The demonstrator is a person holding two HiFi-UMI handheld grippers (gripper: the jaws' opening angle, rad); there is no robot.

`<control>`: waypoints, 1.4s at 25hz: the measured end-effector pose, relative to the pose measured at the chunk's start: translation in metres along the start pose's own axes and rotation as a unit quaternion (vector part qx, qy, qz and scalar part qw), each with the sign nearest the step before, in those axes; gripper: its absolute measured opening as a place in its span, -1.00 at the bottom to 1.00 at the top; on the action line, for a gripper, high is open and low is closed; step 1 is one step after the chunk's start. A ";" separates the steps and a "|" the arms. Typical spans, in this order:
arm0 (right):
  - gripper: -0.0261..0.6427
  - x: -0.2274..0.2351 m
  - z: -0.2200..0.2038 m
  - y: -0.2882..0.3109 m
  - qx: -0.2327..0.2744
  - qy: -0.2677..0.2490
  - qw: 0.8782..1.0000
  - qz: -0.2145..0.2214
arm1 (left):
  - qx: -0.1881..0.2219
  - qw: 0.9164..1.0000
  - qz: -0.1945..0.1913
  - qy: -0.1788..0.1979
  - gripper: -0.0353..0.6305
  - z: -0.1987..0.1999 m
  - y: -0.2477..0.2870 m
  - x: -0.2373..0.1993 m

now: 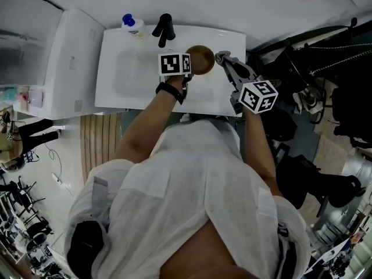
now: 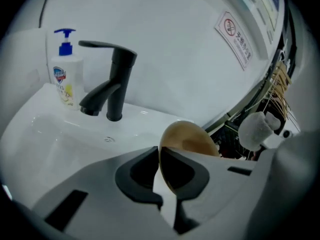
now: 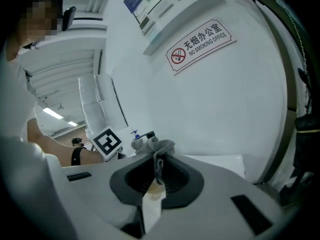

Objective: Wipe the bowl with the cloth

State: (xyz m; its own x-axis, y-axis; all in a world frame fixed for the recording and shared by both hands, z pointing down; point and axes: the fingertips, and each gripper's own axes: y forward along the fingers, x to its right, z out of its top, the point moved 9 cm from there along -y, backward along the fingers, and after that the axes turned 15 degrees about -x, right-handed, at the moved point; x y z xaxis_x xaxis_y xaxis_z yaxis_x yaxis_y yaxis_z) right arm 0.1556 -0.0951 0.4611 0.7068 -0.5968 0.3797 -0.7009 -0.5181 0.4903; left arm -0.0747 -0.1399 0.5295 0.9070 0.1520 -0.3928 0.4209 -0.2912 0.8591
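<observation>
Washroom corner of an office workspace: white wash basin [image 1: 110,97] with black faucet [image 2: 117,79] and pump soap bottle [image 2: 65,81] at upper centre of the head view, no-smoking office sign [image 3: 200,45] on the wall, cables and dark gear [image 1: 302,68] crowding the right.

bowl [image 2: 187,139]: wood-like, matt | cloth [image 3: 152,146]: coarse fabric | faucet [image 2: 117,79]: matt black | sink [image 2: 50,144]: glossy white

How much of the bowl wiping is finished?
Picking up looks done: the left gripper is shut on the rim of the brown bowl, held over the sink, and the right gripper is shut on the cloth. In hand: the cloth is close beside the bowl. Left: the wiping itself; I can't see any done.
</observation>
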 end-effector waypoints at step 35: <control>-0.80 0.042 0.041 -0.022 0.092 -0.018 0.995 -0.035 | 0.054 0.988 -0.111 -0.093 -0.29 0.091 0.088 -0.013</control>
State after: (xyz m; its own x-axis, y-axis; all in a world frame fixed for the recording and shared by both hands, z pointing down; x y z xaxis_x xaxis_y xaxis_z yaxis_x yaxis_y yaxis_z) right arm 0.1962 -0.1338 0.4341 0.7525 -0.5758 0.3196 -0.6586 -0.6603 0.3610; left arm -0.0475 -0.2532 0.5803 0.7754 0.0495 -0.6295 0.5994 -0.3715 0.7091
